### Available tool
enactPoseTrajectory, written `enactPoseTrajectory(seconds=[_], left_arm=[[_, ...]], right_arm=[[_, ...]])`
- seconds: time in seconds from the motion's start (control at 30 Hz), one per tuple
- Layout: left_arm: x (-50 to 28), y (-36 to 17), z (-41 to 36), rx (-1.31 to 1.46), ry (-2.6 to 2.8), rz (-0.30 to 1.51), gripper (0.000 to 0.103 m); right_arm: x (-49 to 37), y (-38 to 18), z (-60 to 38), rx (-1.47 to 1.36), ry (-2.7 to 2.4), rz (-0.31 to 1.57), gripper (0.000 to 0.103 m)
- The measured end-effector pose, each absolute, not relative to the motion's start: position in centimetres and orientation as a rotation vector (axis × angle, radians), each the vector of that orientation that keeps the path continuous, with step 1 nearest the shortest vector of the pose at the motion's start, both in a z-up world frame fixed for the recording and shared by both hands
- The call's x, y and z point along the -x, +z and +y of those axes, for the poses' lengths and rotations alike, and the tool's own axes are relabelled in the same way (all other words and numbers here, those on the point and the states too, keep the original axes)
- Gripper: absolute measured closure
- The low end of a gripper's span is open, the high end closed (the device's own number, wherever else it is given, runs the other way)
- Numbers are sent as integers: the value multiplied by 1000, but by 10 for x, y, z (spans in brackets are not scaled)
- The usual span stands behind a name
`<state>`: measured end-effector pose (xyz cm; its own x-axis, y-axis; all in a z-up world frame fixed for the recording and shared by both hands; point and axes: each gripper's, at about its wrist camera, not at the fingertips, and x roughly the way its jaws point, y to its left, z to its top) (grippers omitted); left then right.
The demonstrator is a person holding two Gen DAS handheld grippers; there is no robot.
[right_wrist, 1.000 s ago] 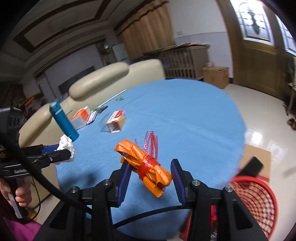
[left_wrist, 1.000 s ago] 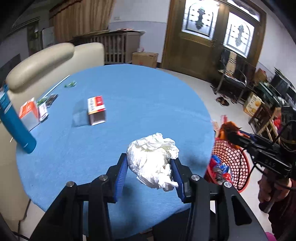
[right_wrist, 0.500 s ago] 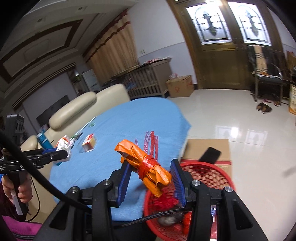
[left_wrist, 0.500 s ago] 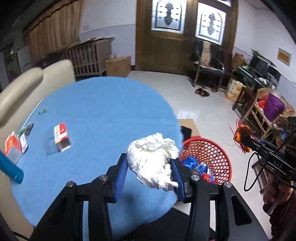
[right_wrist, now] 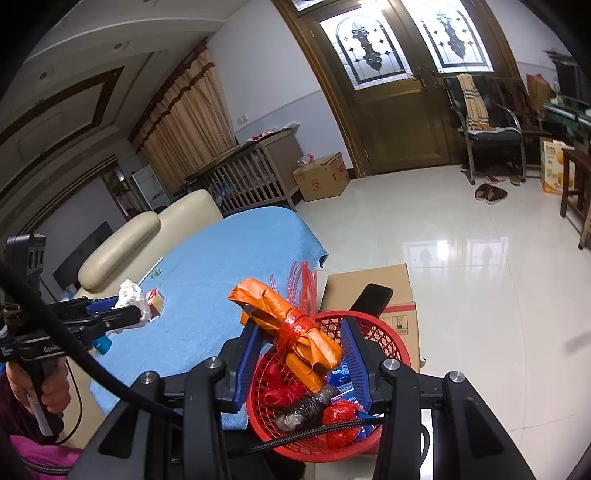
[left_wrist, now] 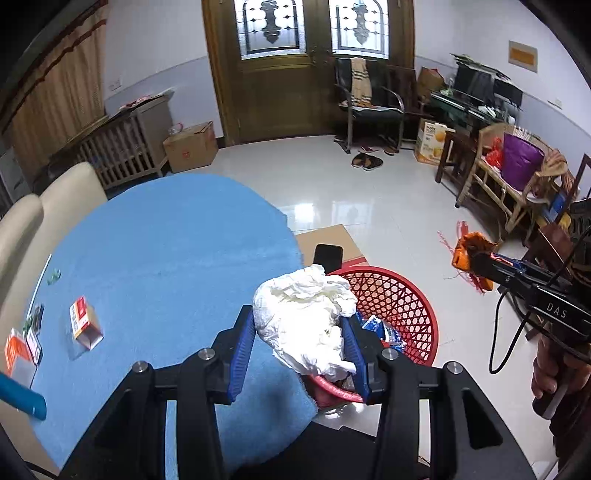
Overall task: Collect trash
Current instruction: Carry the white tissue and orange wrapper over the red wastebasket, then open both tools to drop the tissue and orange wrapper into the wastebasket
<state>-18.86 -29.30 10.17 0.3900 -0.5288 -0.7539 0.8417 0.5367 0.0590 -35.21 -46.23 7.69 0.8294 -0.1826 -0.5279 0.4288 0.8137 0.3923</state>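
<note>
Bright daylight thru door glass [left_wrist: 273, 27], floor [left_wrist: 369, 206] glare, fisheye-warped dark corners.

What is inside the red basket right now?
The red basket holds red crumpled wrappers, a dark wrapped lump and blue packaging. The orange bundle in the right gripper covers part of its inside.

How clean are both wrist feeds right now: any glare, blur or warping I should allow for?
Left wrist view: sharp, heavy fisheye bending, dark corners; window glare on the floor tiles beyond the red basket. Right wrist view: equally warped, bright stained-glass door panes, their reflection on the floor; the orange bundle is crisp, and a faint smear shows at the right edge.
</note>
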Motion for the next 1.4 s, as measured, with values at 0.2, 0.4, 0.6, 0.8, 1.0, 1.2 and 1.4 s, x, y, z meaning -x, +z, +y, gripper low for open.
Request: enactPoseTrajectory(seconds=[0.2, 0.4, 0.6, 0.8, 1.0, 1.2, 1.4], left_arm=[[202, 104, -310, -531, -931, 720, 55], [210, 99, -318, -566, -939, 718, 55], [211, 93, -325, -593, -940, 723, 55], [211, 83, -332, -609, -943, 736, 55], [208, 74, -340, -617, -955, 756, 55], [208, 64, -346, -620, -974, 779, 55], [206, 49, -353, -622, -1001, 803, 55]], right_arm=[[352, 74, -465, -544, -339, 488, 56], [353, 70, -468, -577, -340, 480, 56], [347, 64, -467, -590, -328, 500, 56], [340, 55, -464, -602, -311, 520, 56], [337, 46, -466, -628, -315, 534, 56], [335, 40, -469, -648, -319, 537, 56], [330, 33, -474, -666, -322, 531, 56]])
